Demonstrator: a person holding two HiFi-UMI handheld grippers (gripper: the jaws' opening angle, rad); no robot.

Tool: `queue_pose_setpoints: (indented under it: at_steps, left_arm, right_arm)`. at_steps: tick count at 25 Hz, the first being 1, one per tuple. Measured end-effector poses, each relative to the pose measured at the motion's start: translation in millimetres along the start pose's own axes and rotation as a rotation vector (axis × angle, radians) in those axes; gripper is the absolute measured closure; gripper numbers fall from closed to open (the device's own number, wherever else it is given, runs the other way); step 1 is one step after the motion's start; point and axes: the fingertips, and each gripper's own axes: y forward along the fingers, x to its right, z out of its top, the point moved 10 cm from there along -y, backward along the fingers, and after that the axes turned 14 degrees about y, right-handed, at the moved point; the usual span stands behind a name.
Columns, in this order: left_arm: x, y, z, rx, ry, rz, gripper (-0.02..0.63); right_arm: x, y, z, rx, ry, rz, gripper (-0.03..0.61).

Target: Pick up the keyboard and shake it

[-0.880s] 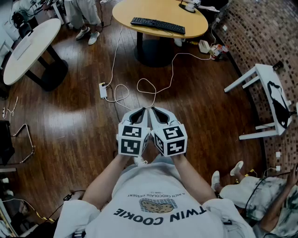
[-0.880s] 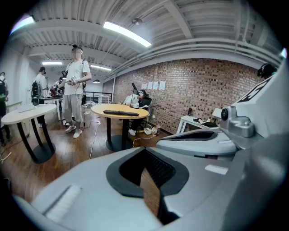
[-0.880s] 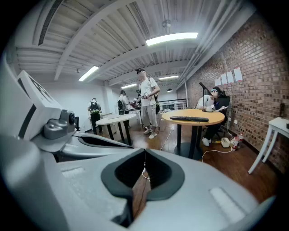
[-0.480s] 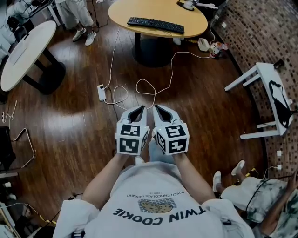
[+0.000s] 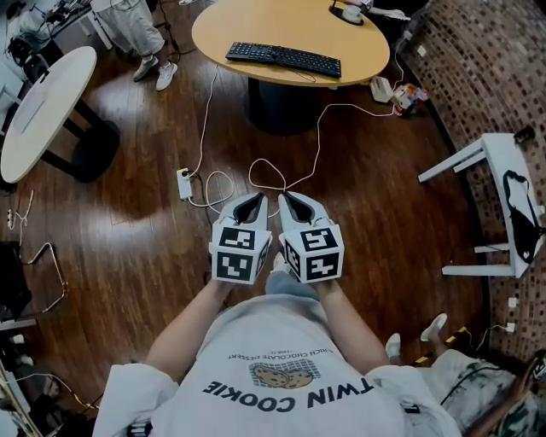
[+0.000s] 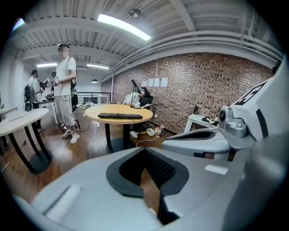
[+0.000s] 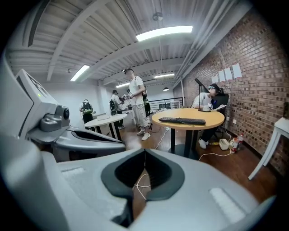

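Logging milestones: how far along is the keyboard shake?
Done: nothing. In hand: nothing; left tongs and right tongs are shut and empty, side by side over the floor. To do: reach the keyboard lying on the yellow table, grip, lift, shake.

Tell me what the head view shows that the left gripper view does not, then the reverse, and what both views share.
Only the head view: the person's T-shirt and forearms, seen from above. Only the left gripper view: the ceiling light and the papers on the brick wall. Both: the black keyboard lying on the round yellow table, and the right gripper.
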Motion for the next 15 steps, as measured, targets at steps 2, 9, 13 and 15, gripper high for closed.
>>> queue_pose_setpoints:
  at_steps: [2, 9, 13, 15]
  left_arm:
    - [-4, 24, 15, -0.006, -0.002, 0.011, 0.609]
    - [-17, 91, 57, -0.011, 0.011, 0.047, 0.609]
    - [-28, 117, 74, -0.011, 0.022, 0.054, 0.609]
    - [-31, 129, 78, -0.014, 0.027, 0.053, 0.609]
  right_arm:
    - [20, 13, 16, -0.006, -0.002, 0.01, 0.577]
    - [73, 52, 62, -0.011, -0.037, 0.053, 0.577]
    - [91, 70, 81, -0.012, -0.043, 0.062, 0.577]
    - [100, 77, 84, -0.013, -0.038, 0.058, 0.577]
